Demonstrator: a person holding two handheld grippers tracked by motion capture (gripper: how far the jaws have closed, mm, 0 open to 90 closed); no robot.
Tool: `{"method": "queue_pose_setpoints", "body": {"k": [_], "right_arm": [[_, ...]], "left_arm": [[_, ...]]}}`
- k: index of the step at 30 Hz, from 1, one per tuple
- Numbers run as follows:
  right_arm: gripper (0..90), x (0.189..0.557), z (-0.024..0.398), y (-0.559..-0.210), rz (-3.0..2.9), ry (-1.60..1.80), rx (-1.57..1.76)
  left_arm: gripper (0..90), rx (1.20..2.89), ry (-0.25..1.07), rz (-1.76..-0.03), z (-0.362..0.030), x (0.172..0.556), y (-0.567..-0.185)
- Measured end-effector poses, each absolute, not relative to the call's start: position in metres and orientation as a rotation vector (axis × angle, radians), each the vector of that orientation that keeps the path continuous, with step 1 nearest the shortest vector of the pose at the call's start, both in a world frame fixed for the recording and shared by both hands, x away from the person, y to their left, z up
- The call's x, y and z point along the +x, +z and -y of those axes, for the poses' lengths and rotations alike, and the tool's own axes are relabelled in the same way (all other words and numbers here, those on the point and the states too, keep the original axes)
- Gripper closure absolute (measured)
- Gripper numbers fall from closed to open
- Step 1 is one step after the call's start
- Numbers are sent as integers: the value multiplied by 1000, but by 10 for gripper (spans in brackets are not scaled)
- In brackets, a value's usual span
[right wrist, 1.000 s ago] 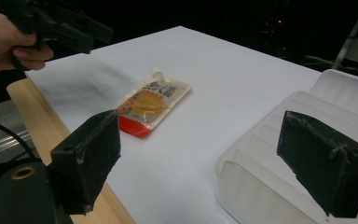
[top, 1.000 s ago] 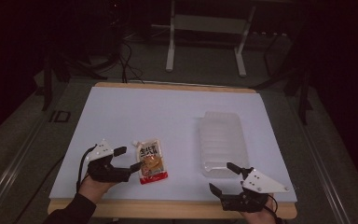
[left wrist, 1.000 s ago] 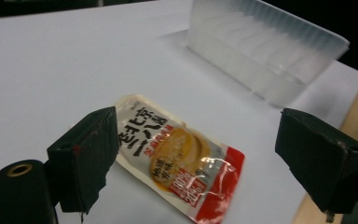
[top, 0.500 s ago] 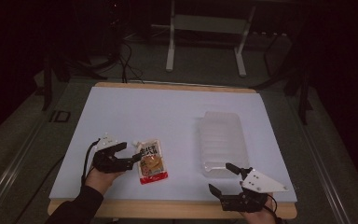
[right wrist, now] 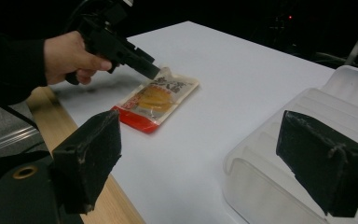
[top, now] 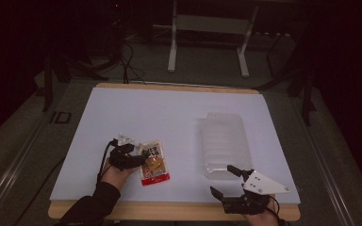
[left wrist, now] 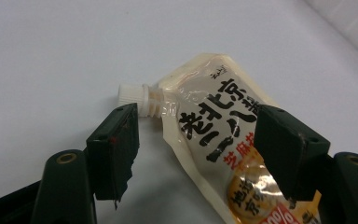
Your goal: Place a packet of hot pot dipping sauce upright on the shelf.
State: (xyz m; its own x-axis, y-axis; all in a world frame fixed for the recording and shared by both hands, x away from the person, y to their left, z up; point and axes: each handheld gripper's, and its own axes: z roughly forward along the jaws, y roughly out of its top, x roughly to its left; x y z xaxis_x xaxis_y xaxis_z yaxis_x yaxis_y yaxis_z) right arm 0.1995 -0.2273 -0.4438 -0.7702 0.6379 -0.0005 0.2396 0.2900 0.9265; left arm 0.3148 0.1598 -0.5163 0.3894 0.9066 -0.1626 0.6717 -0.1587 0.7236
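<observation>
Straddling the upper end of the spouted pouch (left wrist: 214, 140), our left gripper (left wrist: 196, 135) has just been closing its jaws, yet they stand apart, one beside the white cap (left wrist: 131, 94) and one over the printed face, neither pressing. The pouch lies flat on the white table (top: 169, 113) near the front edge, well apart from the clear plastic tray (top: 224, 143). Our right gripper (top: 226, 180) hovers with jaws spread wide and nothing between them, just in front of the tray's near end.
</observation>
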Motion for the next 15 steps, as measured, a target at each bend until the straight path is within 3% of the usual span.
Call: {"method": "queue_pose_setpoints", "body": {"k": [15], "right_arm": [[141,200,226,-446,-2216,1466,788]], "left_arm": [[335,1882,380,-1430,-155,324,-534]]}}
